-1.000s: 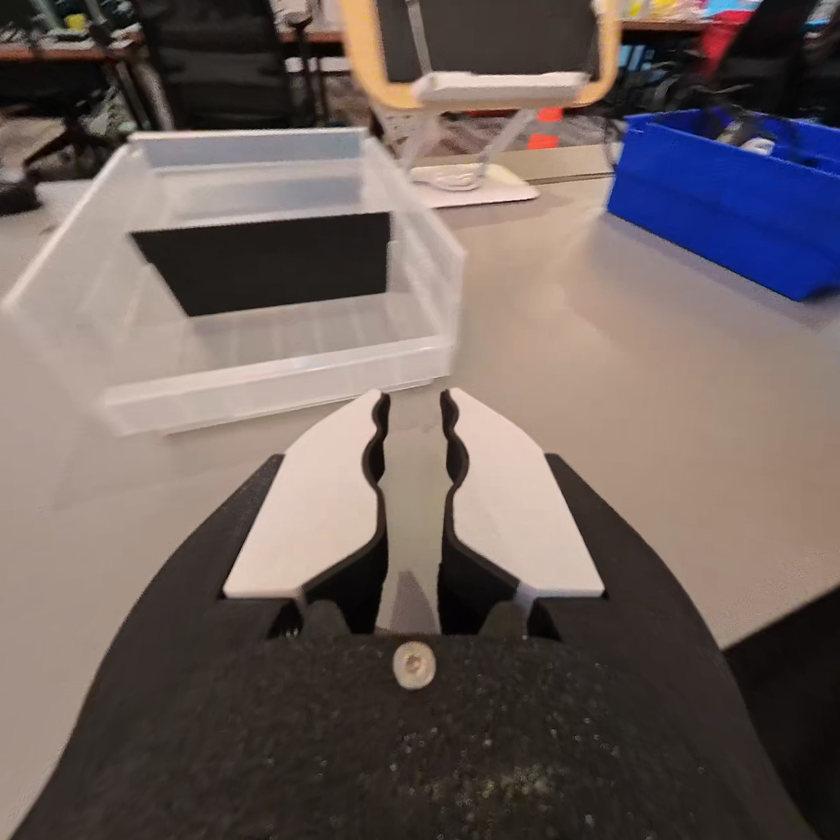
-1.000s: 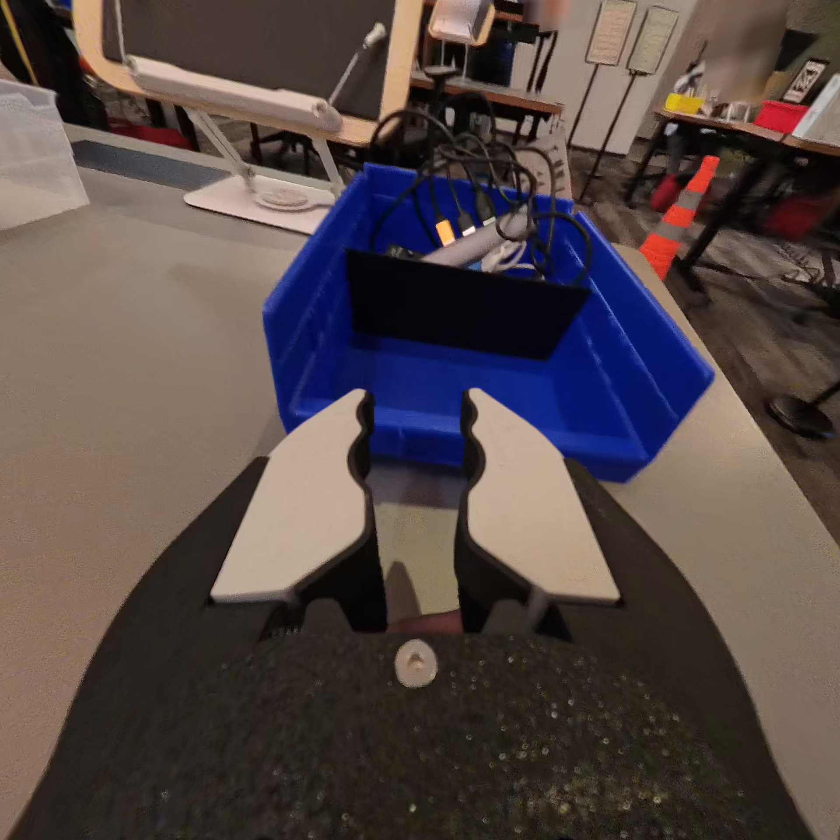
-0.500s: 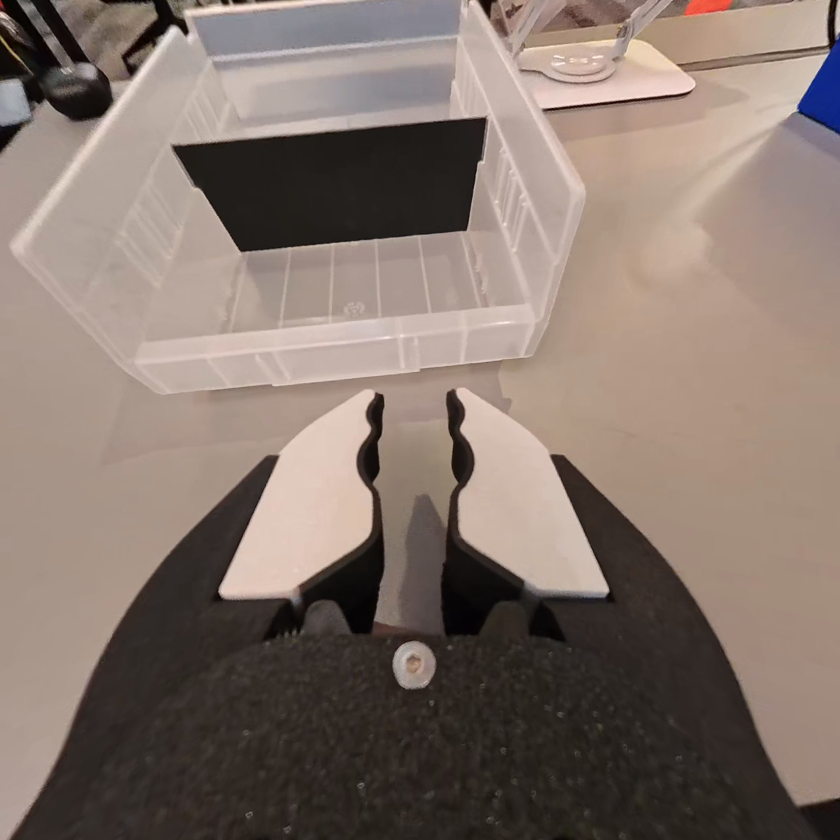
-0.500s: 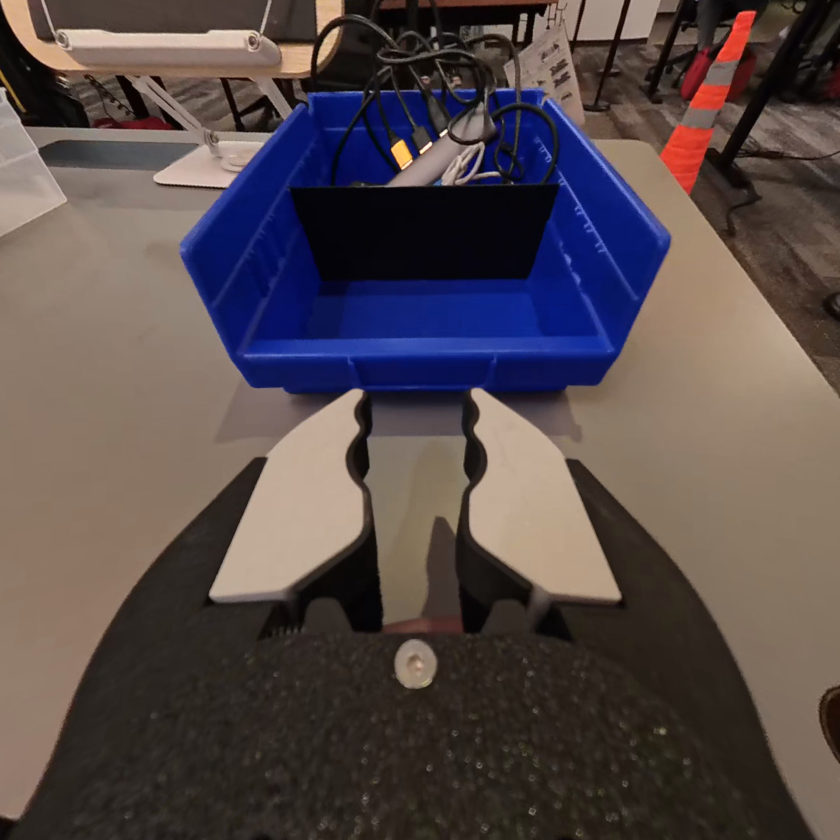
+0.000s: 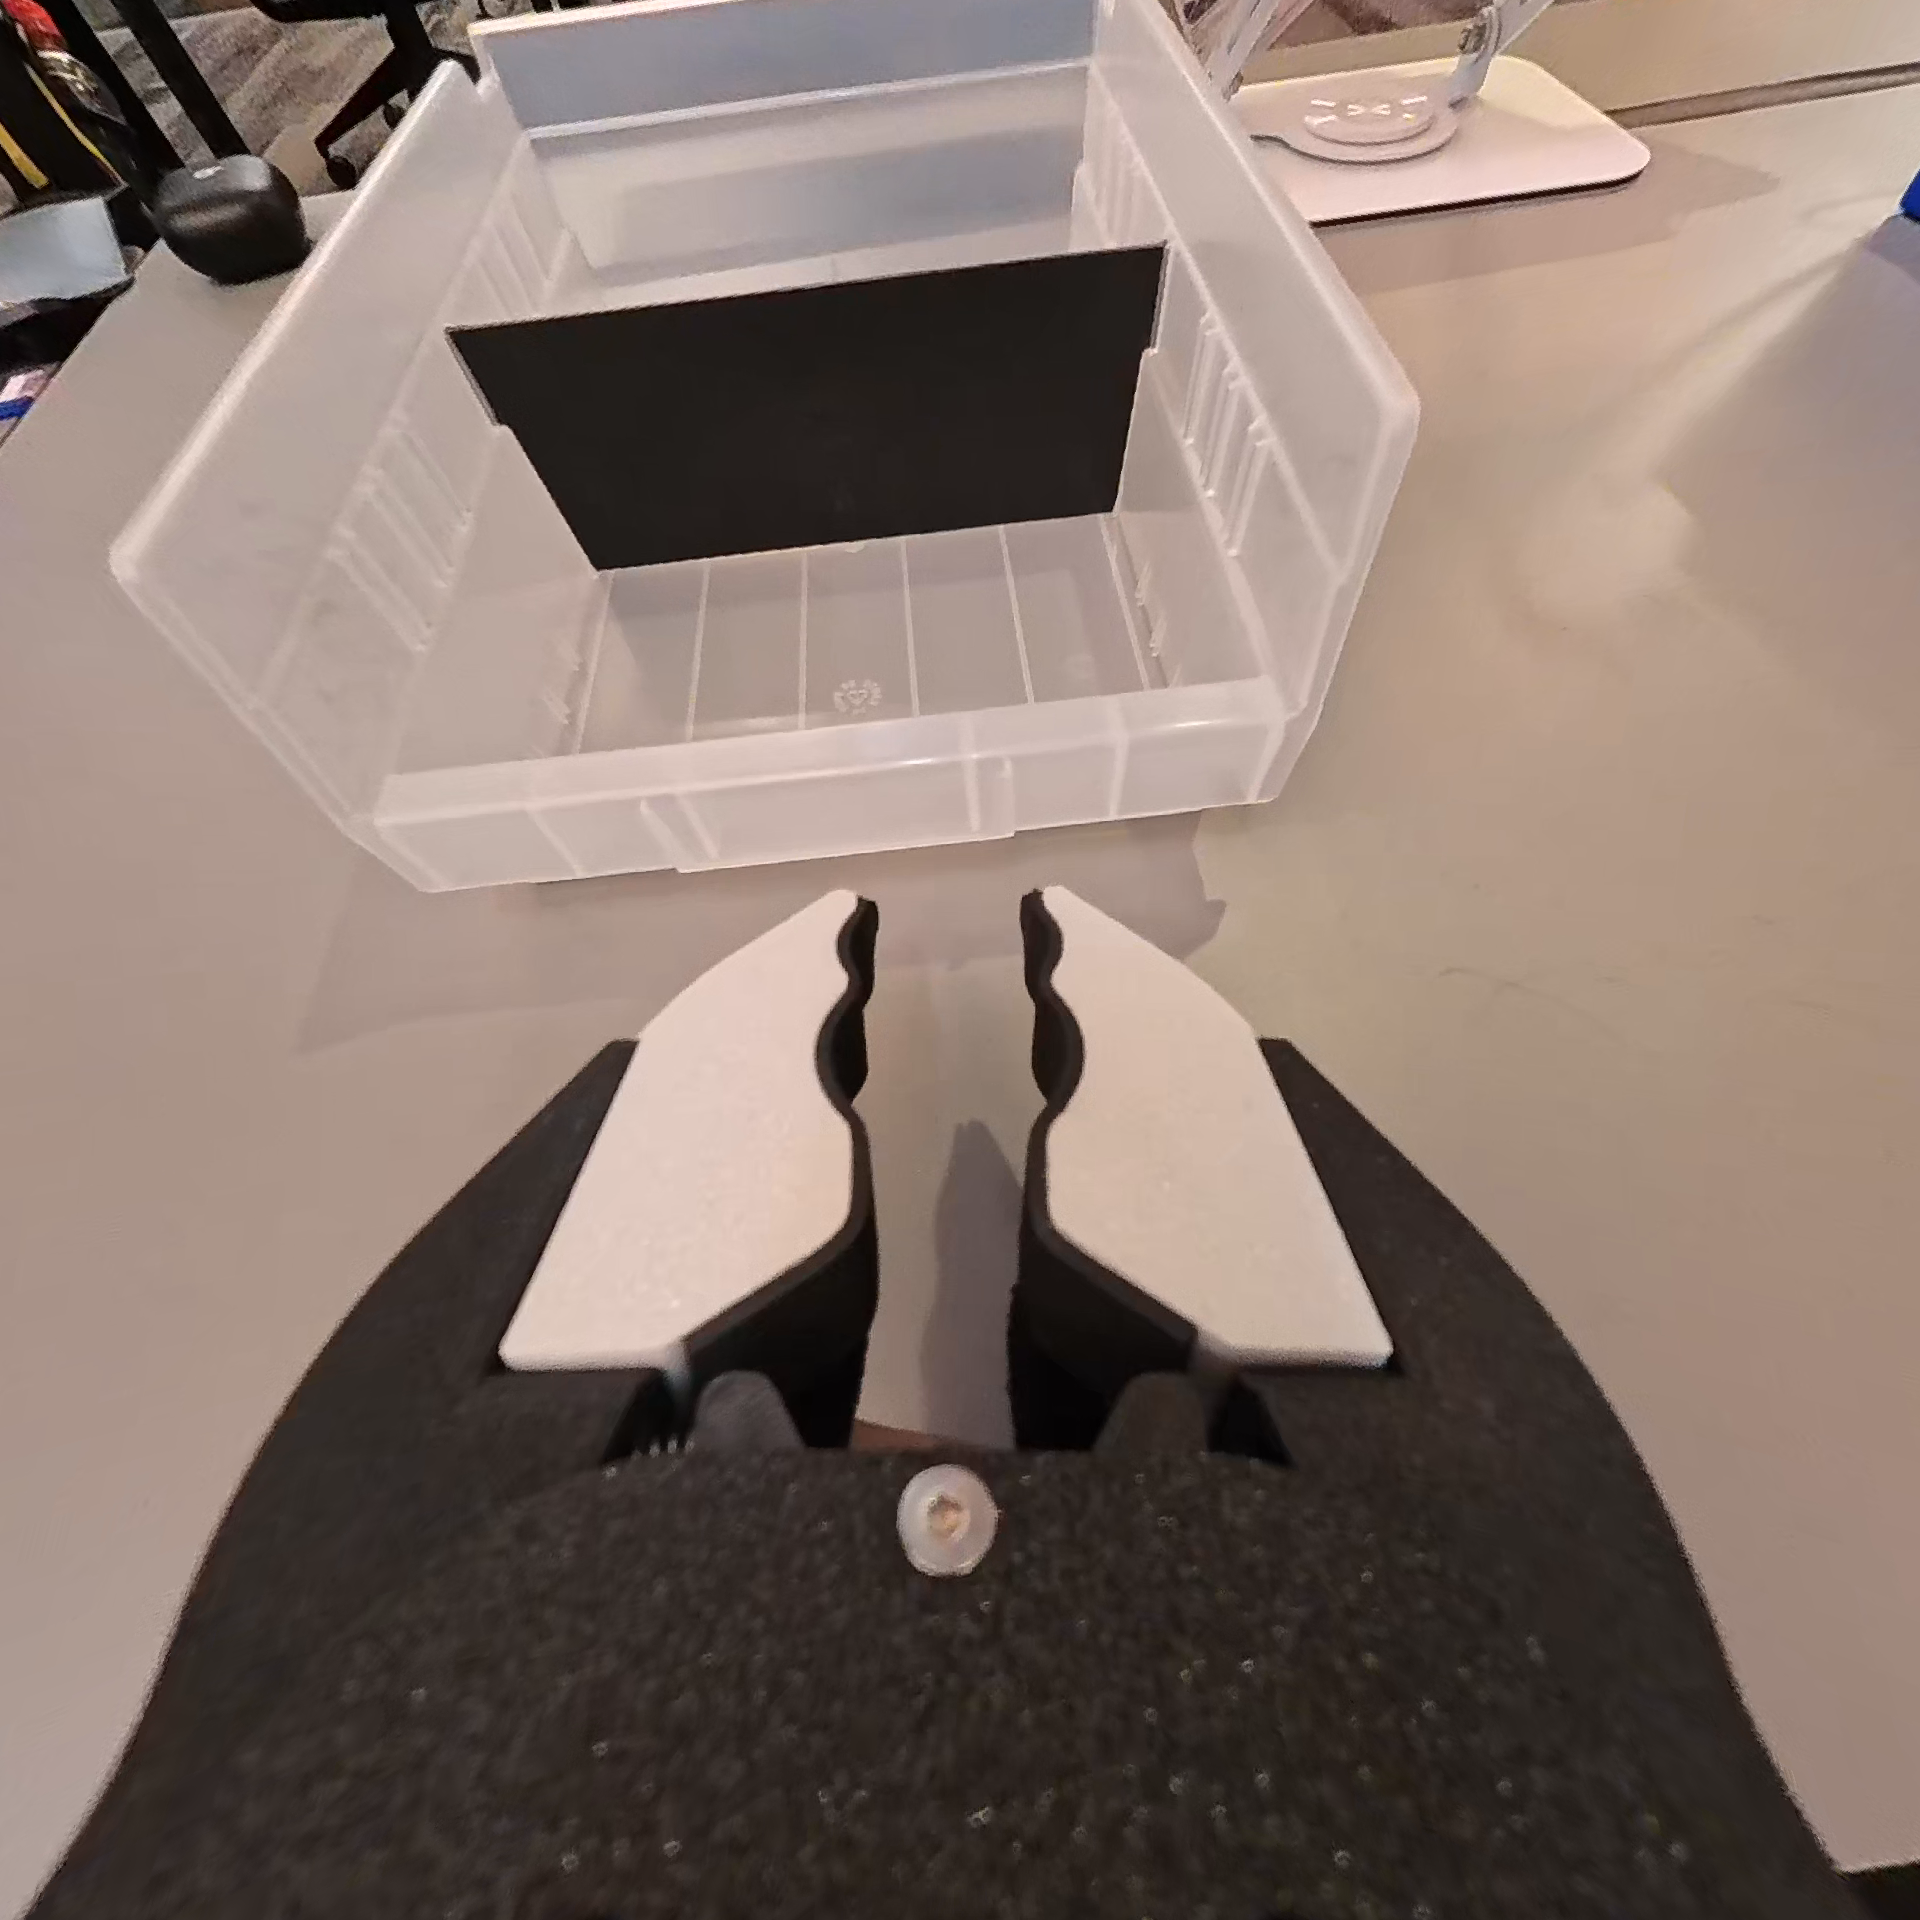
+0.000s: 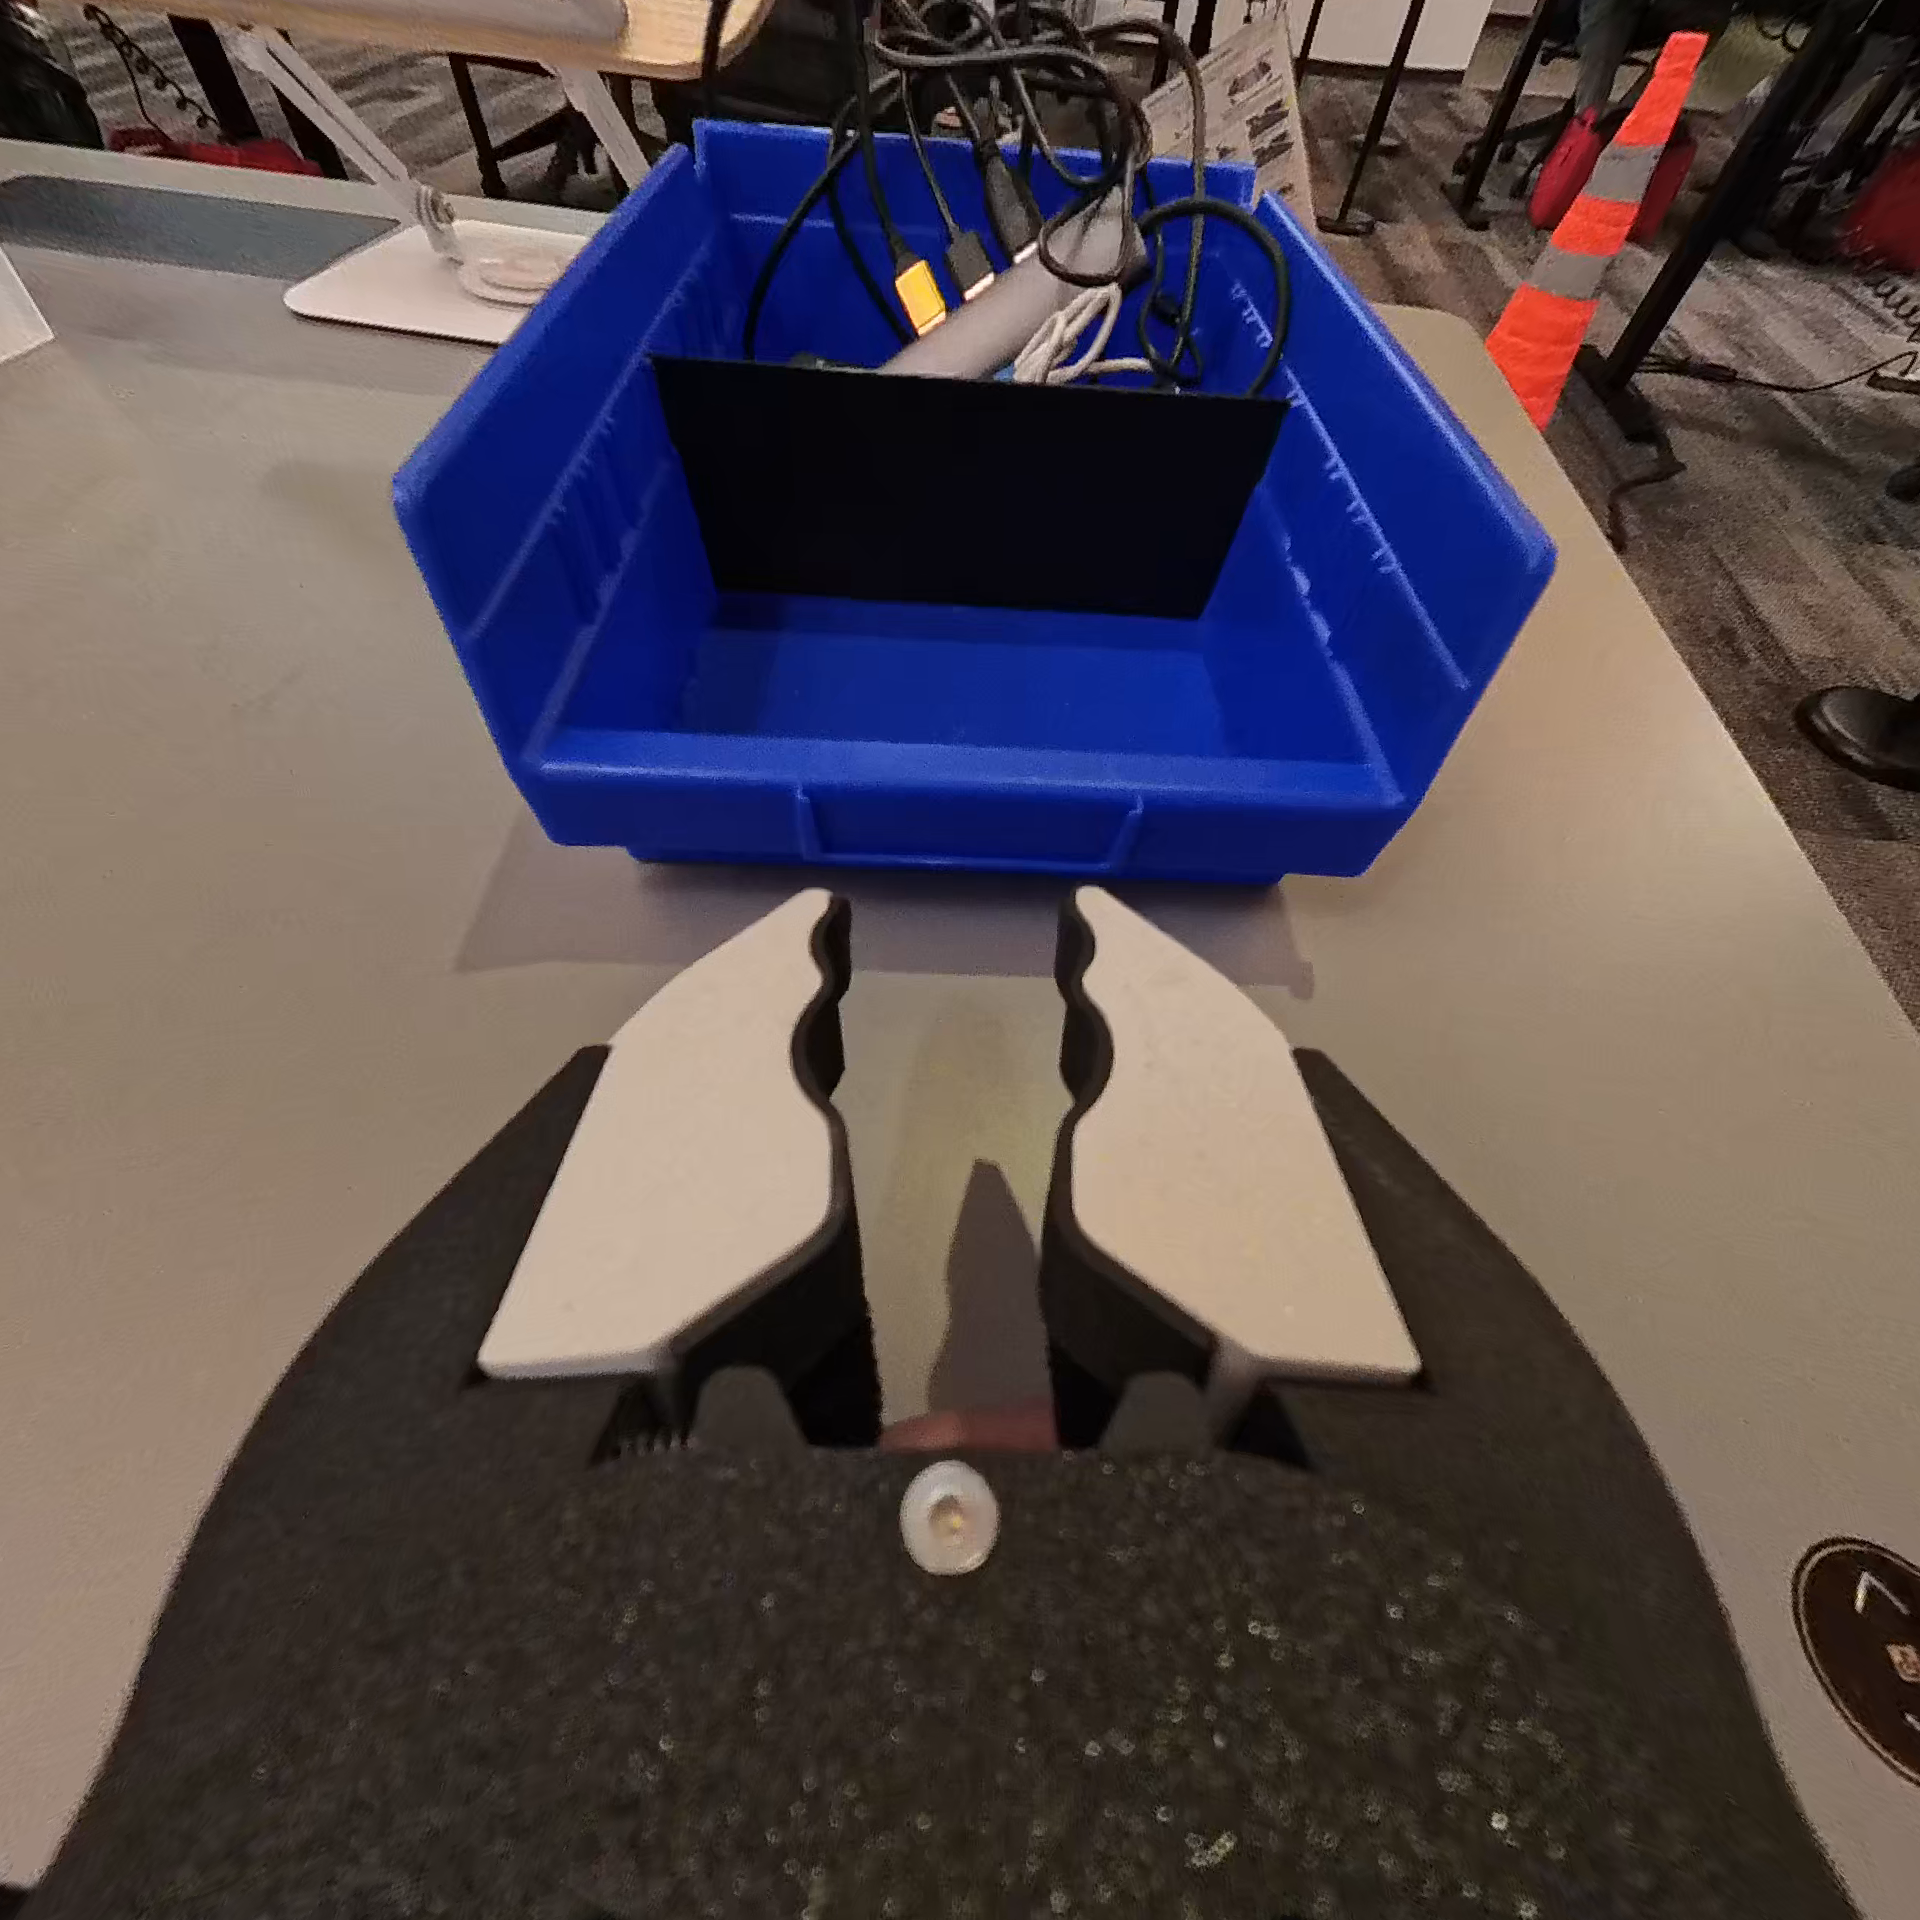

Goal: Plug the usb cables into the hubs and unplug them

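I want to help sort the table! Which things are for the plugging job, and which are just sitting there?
For the job:
- cables
- grey hub
- blue bin holding them
- left claw
- right claw

Just lying about:
- clear bin
- white stand base
- orange cone

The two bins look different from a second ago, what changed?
Both grippers tipped down and squared up: the left faces the clear bin, the right the blue bin. Nothing was grabbed; fingers stay open, cables stay behind the blue bin's divider.
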Motion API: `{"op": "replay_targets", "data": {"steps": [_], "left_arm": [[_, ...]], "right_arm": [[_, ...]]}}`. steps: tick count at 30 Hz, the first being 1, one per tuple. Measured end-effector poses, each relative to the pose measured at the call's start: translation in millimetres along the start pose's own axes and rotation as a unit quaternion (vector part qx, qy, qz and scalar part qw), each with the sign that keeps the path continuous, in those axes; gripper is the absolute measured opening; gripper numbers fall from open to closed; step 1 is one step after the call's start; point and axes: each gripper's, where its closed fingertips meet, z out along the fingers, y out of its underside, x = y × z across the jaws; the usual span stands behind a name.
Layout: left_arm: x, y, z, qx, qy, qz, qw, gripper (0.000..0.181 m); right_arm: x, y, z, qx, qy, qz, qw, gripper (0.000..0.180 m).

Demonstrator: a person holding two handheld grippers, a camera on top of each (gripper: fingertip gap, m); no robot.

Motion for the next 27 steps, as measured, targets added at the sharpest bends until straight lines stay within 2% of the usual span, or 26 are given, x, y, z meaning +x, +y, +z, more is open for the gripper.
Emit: {"op": "replay_targets", "data": {"steps": [7,12,13,14,16,20,22,25,27], "left_arm": [[3.5,-0.3,-1.9,0.001,0.004,0.005,1.000,0.027],[37.5,-18.7,-5.5,0.054,0.066,0.006,0.996,0.032],[47.9,-22.3,-6.7,0.065,0.083,0.009,0.994,0.034],[58.8,-25.0,-7.7,0.073,0.099,0.013,0.992,0.036],[81.8,-27.6,-9.7,0.082,0.132,0.025,0.988,0.041],[134.4,-30.5,-16.5,0.095,0.207,0.045,0.973,0.048],[158.5,-32.0,-13.7,0.101,0.221,0.050,0.969,0.048],[213.3,-38.1,-10.3,0.098,0.285,0.058,0.952,0.057],[256.6,-44.3,-5.7,0.089,0.332,0.053,0.938,0.066]], "right_arm": [[-2.1,-2.5,-0.1,0.006,-0.001,-0.005,1.000,0.038],[-75.5,-46.8,3.5,0.099,-0.136,0.024,0.986,0.048],[-86.0,-47.2,14.2,0.083,-0.132,0.009,0.988,0.059],[-85.5,-43.1,28.6,0.050,-0.096,-0.013,0.994,0.070],[-84.4,-42.1,50.4,0.017,-0.045,-0.036,0.998,0.070],[-130.6,-48.3,69.2,-0.002,-0.136,-0.011,0.991,0.075],[-142.0,-49.7,71.2,-0.014,-0.147,-0.011,0.989,0.079],[-167.3,-47.4,55.9,-0.024,-0.201,-0.012,0.979,0.075],[-178.1,-49.1,34.7,-0.013,-0.236,-0.025,0.971,0.049]]}}
